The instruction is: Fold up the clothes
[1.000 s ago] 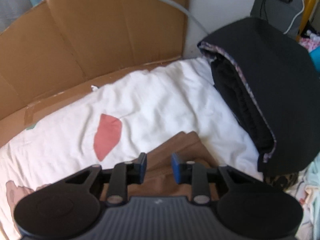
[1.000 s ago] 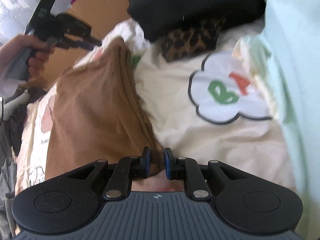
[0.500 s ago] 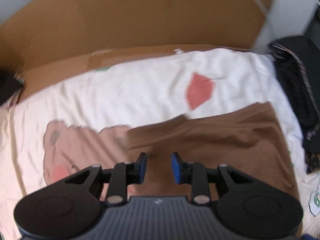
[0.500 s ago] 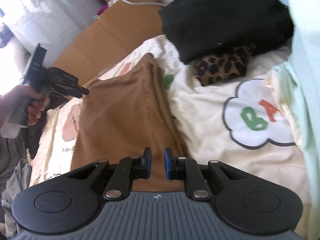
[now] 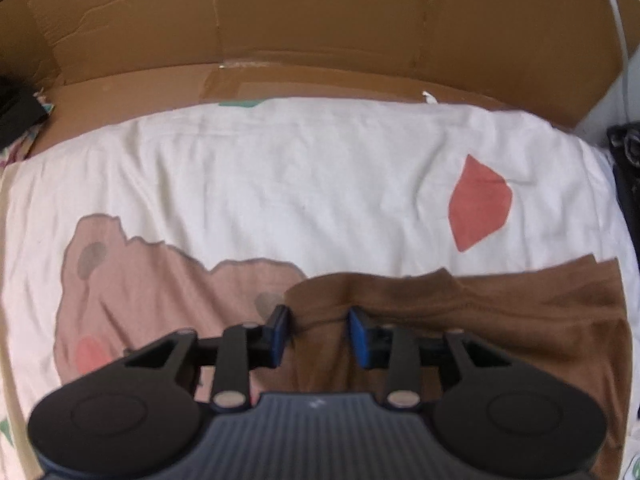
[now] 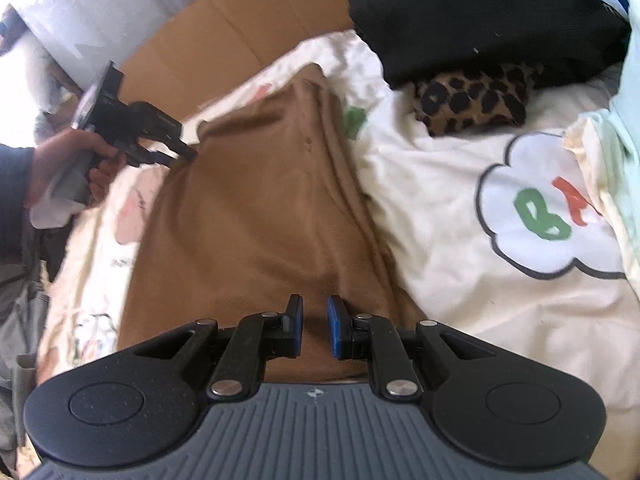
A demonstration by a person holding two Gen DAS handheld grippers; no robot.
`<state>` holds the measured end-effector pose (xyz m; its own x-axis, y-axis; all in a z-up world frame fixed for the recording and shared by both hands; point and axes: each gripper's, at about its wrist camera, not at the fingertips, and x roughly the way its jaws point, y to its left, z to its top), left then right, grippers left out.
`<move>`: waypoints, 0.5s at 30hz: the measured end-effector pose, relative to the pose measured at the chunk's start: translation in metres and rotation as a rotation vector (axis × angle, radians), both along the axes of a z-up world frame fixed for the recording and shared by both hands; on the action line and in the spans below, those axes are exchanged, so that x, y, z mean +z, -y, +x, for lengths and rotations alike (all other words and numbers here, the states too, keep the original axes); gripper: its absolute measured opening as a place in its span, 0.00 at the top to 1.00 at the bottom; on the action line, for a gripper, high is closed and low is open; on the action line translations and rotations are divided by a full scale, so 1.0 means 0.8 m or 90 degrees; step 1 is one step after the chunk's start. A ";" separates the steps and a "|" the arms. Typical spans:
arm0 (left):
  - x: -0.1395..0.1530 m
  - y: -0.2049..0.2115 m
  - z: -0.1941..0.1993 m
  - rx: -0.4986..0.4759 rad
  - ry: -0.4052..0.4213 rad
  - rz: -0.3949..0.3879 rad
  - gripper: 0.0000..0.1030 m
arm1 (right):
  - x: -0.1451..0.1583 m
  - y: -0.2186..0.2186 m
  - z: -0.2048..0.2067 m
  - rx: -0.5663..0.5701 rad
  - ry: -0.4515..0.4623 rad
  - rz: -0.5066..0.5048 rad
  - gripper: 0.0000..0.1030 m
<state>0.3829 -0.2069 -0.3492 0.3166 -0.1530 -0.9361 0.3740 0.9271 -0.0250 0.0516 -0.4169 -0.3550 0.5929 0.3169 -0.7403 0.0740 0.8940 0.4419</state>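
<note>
Brown garment [image 6: 256, 216] lies flat on the printed bed sheet [image 5: 304, 184], partly folded lengthwise, black clothes pile [image 6: 480, 12] beyond. Left claw [image 5: 318, 334] at the far corner, jaws opening — cloth edge between them, not pinched. Right claw [image 6: 314, 332] nearly pressed together over the near hem; whether it pinches cloth I cannot tell. Step: taking corners for a fold. Next calls for closing on the edge — both layers.
</note>
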 end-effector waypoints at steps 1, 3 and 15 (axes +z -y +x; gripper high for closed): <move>0.001 -0.003 0.001 0.005 -0.004 -0.004 0.61 | -0.002 0.001 0.000 -0.003 -0.007 -0.002 0.85; 0.008 -0.008 0.000 0.003 -0.004 -0.004 0.60 | -0.004 0.004 0.001 -0.008 -0.013 0.004 0.85; 0.072 -0.019 -0.024 -0.098 0.045 -0.027 0.92 | 0.010 0.001 0.007 -0.005 0.016 0.020 0.86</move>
<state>0.3639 -0.1914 -0.2916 0.3520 -0.2437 -0.9037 0.5134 0.8576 -0.0314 0.0569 -0.4174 -0.3473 0.6136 0.3349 -0.7151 0.0697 0.8791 0.4715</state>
